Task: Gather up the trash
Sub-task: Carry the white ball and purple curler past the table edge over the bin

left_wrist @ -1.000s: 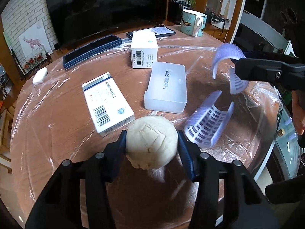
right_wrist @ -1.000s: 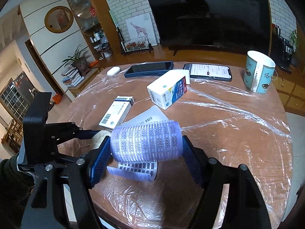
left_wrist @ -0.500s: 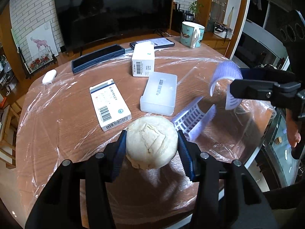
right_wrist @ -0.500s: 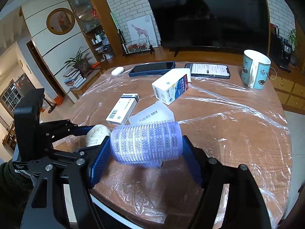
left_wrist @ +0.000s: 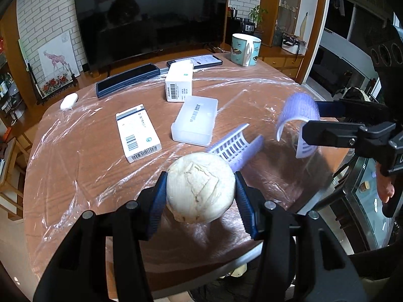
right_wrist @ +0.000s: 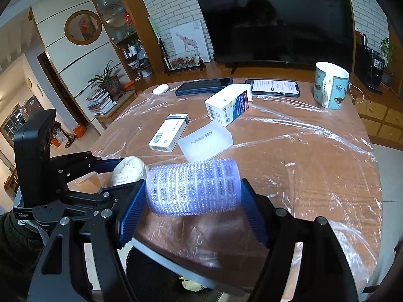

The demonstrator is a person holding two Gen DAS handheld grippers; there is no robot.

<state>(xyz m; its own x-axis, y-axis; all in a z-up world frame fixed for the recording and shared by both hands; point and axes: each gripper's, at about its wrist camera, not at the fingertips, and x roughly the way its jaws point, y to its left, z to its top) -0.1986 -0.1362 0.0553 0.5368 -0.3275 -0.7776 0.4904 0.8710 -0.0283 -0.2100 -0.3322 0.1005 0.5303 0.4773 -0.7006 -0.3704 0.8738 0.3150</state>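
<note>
Trash wad [left_wrist: 200,187] sitting clamped in left gripper [left_wrist: 200,196] above table [left_wrist: 75,166] edge, right gripper [right_wrist: 192,198] pinching curved purple mesh sleeve [right_wrist: 192,187], second sleeve [left_wrist: 233,147] lying on plastic film [right_wrist: 302,136] beside clear box [left_wrist: 195,120], two cartons and mug [right_wrist: 330,85] standing beyond.

Wooden table [left_wrist: 75,176], plastic film [left_wrist: 252,93] over it; boxes [left_wrist: 138,133], phones [left_wrist: 128,79], mug [left_wrist: 245,49] on top.

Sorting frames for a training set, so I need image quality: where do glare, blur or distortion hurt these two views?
Left wrist view: window glare streaks the plastic sheet; the second roller half is smeared. Right wrist view: the held roller glows overexposed; fisheye bends the TV.
</note>
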